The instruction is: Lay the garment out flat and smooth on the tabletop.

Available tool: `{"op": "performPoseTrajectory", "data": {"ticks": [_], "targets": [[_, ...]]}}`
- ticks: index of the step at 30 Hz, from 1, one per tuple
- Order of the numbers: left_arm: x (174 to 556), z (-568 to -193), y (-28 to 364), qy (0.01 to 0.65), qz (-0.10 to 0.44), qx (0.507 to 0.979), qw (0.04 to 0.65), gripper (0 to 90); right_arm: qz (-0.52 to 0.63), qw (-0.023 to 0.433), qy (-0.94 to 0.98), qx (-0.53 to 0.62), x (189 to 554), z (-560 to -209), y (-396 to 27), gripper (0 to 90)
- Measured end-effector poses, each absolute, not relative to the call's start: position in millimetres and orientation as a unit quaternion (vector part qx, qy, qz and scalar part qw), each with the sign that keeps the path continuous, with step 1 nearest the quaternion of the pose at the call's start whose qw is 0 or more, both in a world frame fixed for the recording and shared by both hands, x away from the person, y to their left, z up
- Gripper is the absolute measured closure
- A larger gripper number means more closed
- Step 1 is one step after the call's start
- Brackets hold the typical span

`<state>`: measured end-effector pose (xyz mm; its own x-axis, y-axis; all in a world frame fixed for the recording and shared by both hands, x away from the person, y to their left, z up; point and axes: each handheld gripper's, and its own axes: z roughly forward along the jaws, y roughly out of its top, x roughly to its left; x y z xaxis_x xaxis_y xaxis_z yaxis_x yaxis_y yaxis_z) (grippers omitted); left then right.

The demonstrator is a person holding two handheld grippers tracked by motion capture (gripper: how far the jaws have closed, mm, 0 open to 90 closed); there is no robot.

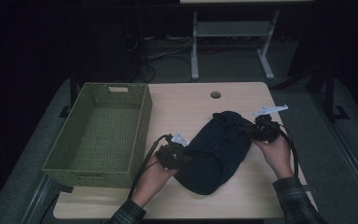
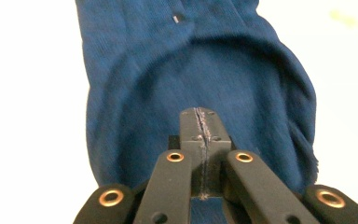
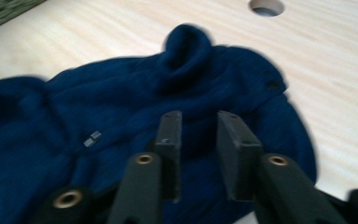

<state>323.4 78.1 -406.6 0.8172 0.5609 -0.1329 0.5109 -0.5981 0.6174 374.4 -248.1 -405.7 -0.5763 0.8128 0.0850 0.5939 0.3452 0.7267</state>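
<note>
One soft, rumpled navy knit garment (image 1: 216, 151) beside a woven green basket (image 1: 100, 133)

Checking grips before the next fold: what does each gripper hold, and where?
The left gripper is shut on the blue garment, seemingly near its edge. The right gripper stands open over the cloth, gripping nothing.

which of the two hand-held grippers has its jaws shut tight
The left hand-held gripper: its jaws meet on a fold of the dark blue garment. The right hand-held gripper shows a clear gap between its jaws above the cloth.
</note>
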Motion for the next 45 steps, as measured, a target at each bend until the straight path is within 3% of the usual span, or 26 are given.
{"op": "performPoseTrajectory", "data": {"ticks": [6,16,25,36,45], "targets": [[350,-405,64,0.292,0.058,0.896,0.328,89.9,0.378,0.136,0.823,0.402,341,-416,-238,89.6],[394,-414,50,0.298,0.063,0.892,0.334,90.0,0.391,0.111,0.823,0.397,307,-434,-234,89.8],[417,-438,37,0.305,0.056,0.896,0.318,90.0,0.371,0.096,0.837,0.392,299,-451,-218,89.8],[418,-453,40,0.312,0.054,0.903,0.29,90.0,0.327,0.103,0.859,0.381,304,-463,-209,90.0],[390,-451,56,0.315,0.061,0.906,0.276,90.0,0.32,0.116,0.853,0.395,305,-463,-222,90.0]]}}
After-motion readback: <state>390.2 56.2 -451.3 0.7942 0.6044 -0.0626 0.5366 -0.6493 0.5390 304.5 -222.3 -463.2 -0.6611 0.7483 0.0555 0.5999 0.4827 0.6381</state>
